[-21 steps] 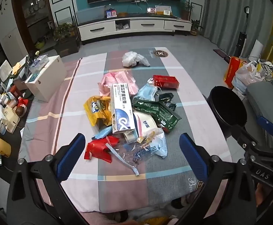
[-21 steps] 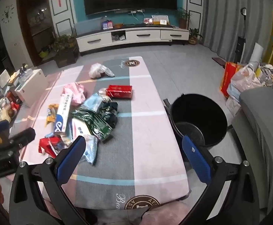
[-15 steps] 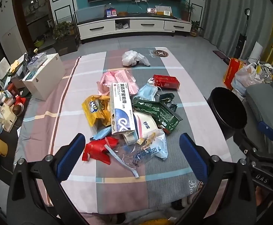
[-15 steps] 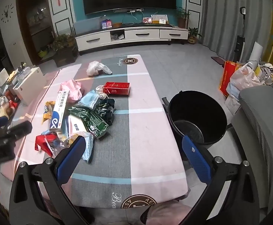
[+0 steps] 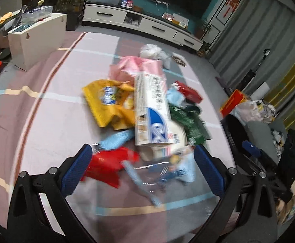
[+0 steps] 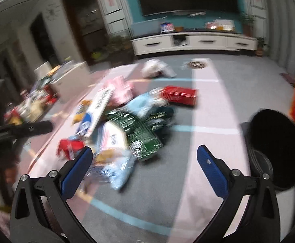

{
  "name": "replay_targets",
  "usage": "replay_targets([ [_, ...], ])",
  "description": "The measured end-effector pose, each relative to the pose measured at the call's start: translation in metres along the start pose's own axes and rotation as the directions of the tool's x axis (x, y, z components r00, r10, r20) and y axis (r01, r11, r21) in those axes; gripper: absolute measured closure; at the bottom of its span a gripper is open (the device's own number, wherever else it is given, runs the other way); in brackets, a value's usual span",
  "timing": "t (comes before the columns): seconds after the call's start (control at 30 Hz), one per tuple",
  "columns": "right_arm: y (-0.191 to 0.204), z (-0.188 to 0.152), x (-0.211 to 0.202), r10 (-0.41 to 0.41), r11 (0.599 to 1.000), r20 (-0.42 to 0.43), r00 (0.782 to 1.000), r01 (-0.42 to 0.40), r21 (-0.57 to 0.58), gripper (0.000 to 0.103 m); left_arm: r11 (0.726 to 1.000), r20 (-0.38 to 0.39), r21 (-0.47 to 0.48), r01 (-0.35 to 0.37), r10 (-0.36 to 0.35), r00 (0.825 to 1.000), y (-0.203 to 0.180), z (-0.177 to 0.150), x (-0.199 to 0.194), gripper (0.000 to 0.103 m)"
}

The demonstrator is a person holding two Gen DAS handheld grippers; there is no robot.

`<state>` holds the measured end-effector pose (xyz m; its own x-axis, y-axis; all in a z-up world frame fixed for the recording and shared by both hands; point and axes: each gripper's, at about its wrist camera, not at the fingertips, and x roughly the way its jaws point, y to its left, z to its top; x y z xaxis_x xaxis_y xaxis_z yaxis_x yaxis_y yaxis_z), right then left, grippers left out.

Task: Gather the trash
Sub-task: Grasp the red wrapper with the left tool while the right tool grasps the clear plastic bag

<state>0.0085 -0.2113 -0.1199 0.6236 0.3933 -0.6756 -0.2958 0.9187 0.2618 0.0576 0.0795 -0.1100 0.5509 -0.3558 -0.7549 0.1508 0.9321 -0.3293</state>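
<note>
Approach step: left gripper [image 5: 141,163] and right gripper [image 6: 144,167], fingers wide, empty, over trash pile [image 5: 147,117]. Next: close on red wrapper [image 5: 109,165], carry to black bin [image 6: 279,149].

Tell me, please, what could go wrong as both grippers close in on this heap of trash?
The wrappers overlap, so the open left gripper reaching for the red wrapper may also snag the clear bag beside it. The black bin stands off the table's edge, so light pieces could drop short. Both views are blurred, so aim may suffer.
</note>
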Motion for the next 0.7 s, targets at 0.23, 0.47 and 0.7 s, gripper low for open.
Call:
replay_targets([
  [0.23,0.020,-0.021,0.047,0.069,0.997,-0.137,0.988,-0.072,-0.013,0.004,0.997,-0.085,-0.082,-0.008,0.001,0.996,0.044,-0.007,0.016,0.003],
  [0.47,0.024,-0.027,0.071,0.083,0.997,-0.155,0.984,-0.083,0.005,0.012,0.977,-0.128,-0.212,0.036,-0.065,0.990,0.072,-0.018,0.037,0.007],
  [0.7,0.023,-0.032,0.083,0.086,0.996,-0.159,0.984,-0.082,0.029,0.041,0.969,-0.128,-0.237,0.063,-0.096,0.987,0.069,-0.020,0.055,0.025],
])
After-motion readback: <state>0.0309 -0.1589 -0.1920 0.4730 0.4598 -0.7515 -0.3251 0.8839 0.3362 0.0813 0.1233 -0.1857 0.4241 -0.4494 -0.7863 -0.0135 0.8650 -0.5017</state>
